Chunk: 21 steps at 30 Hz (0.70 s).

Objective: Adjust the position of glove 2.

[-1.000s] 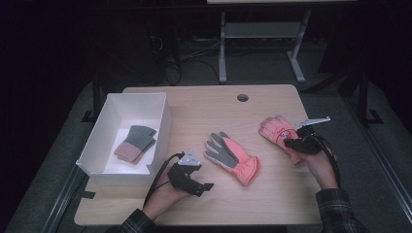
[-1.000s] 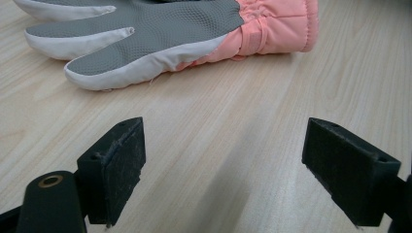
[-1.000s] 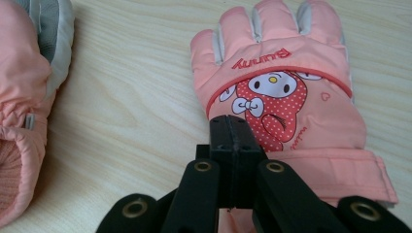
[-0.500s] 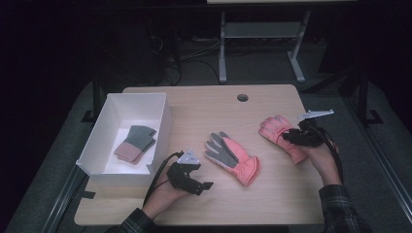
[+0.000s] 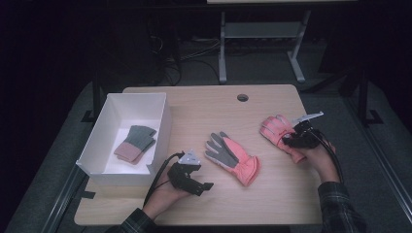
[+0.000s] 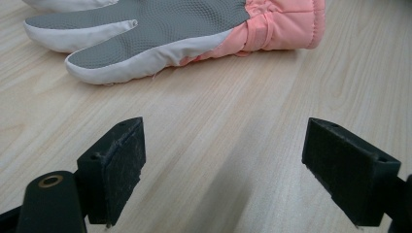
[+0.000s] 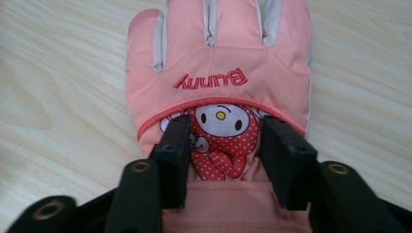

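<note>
At the right of the high view the right gripper [image 5: 294,137] sits over a pink padded winter glove with a cartoon rabbit patch [image 5: 278,132], back upward, fingers toward the upper left. In the right gripper view its jaws stand partly apart, having just been opening, one on each side of the rabbit picture near the cuff; whether the pads [image 7: 176,155] pinch any fabric I cannot tell. Straddling the wrist end looks sensible, since the thickest fold of cloth gives something to gather.

The word "Bunny" is stitched in red across the knuckles (it reads upside down in the right gripper view).

The left gripper [image 5: 197,183] rests low at centre-left on the pale wooden table [image 5: 209,104], jaws wide apart with nothing between them, aimed at the matching pink glove with the grey textured palm [image 5: 232,157] lying palm up in the middle. It seems parked there, ready for that glove's cuff.

At the left, the white rectangular cardboard box [image 5: 165,127] holds a folded grey-and-pink knitted pair of gloves [image 5: 135,143], so it is probably where these go.
</note>
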Each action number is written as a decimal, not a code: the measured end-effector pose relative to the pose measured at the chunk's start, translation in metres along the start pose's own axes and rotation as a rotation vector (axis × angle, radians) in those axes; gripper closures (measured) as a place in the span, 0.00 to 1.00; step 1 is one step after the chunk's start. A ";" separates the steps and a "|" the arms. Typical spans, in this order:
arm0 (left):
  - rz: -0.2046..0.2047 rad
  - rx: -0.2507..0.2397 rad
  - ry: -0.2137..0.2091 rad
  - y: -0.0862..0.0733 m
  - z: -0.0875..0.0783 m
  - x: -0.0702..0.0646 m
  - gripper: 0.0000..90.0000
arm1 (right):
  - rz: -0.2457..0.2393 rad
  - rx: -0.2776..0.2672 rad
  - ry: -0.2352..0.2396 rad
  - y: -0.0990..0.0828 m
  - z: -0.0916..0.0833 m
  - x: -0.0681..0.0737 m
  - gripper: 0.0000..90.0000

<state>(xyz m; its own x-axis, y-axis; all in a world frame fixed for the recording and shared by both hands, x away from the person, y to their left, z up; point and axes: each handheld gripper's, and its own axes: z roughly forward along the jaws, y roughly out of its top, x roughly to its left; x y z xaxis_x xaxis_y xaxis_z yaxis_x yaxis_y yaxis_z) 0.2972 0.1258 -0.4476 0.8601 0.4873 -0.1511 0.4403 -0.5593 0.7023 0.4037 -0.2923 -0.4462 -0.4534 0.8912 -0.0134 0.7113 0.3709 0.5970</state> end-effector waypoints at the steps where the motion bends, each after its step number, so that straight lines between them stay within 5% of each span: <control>1: -0.003 -0.002 0.001 0.000 0.001 -0.001 0.17 | -0.006 -0.004 0.000 -0.001 0.001 0.000 0.66; 8: -0.013 -0.009 0.005 0.000 0.001 0.000 0.17 | 0.021 -0.017 0.054 -0.003 0.000 -0.006 0.94; 21: -0.009 -0.004 0.004 0.000 0.000 0.001 0.17 | 0.083 -0.098 0.118 0.004 -0.039 -0.015 0.97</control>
<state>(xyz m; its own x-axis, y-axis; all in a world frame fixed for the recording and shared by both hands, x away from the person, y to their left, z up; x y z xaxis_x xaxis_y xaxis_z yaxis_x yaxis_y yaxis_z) 0.2977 0.1262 -0.4480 0.8550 0.4951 -0.1545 0.4469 -0.5519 0.7040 0.3922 -0.3142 -0.4127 -0.4596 0.8786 0.1301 0.6956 0.2649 0.6678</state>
